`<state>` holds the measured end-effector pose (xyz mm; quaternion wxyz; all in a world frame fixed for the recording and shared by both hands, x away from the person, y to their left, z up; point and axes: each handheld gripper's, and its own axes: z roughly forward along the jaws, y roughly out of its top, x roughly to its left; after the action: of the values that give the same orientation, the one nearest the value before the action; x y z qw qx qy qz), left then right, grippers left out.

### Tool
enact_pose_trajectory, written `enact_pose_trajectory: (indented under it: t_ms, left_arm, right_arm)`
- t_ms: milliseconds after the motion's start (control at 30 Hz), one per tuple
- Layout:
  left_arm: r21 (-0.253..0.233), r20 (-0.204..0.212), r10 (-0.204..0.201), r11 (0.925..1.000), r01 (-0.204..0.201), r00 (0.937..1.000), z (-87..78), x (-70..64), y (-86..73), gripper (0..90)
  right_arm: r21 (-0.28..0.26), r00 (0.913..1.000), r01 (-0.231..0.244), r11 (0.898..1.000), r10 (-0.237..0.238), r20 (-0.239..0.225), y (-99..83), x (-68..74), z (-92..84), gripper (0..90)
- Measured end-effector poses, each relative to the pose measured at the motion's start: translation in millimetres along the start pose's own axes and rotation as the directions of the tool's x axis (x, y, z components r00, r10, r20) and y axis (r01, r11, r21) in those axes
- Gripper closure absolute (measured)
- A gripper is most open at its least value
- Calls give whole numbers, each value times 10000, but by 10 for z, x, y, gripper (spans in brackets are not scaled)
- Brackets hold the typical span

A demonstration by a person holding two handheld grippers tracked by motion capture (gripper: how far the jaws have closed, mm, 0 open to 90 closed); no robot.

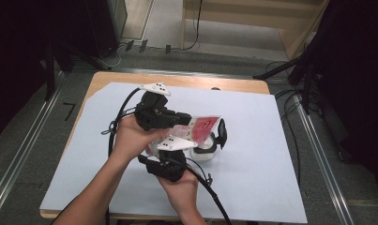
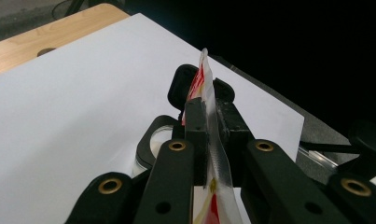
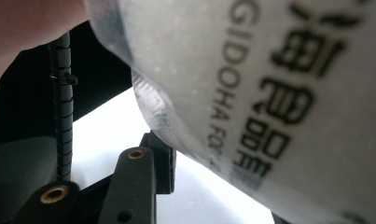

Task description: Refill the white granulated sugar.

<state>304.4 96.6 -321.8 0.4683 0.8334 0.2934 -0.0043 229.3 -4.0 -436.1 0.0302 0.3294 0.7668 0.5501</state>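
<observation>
Red-and-white packet (image 1: 201, 127) held mid-table over white sheet (image 1: 271, 154), left gripper (image 2: 206, 122) clamped on its edge, right gripper (image 1: 177, 149) against it, grip unclear, container (image 1: 209, 149) just beside, bare sheet all round.

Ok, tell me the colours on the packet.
Red and white packet, with some yellow; clearest in the left gripper view.

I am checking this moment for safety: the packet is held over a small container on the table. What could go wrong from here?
1. The left gripper pinches only the thin edge of the packet, so the packet may slip or tear if pulled.
2. The packet hangs above the open container, which has a flipped-up black lid; a tilt could spill contents onto the white sheet.
3. Both hands work very close together, so the right gripper might knock the container.
</observation>
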Motion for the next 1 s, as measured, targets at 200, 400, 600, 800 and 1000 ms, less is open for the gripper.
enact_pose_trajectory:
  t_ms: [200, 400, 600, 800, 1000]
  left_arm:
    - [-5, 17, 3, 10000, -3, 10000, 3, 0, 0, 855]
    - [-47, 26, 8, 10000, -7, 10000, 4, -2, -1, 855]
    - [-73, 9, -16, 10000, 16, 10000, 3, -3, 1, 854]
    - [-112, 34, -12, 9999, 12, 10000, -1, 2, -1, 854]
    - [-76, 57, -2, 10000, 2, 10000, -1, -3, 3, 852]
  right_arm:
    - [-29, 10000, -49, 10000, 49, 42, 0, 0, 2, 637]
    - [-36, 10000, -81, 10000, 81, 27, 1, 1, 0, 638]
    - [-33, 9999, -147, 9999, 147, 20, 6, 1, -2, 639]
    - [19, 9998, -187, 9998, 187, -15, 14, 4, 3, 639]
    - [-12, 9998, -191, 9998, 191, -12, 15, 4, 3, 639]
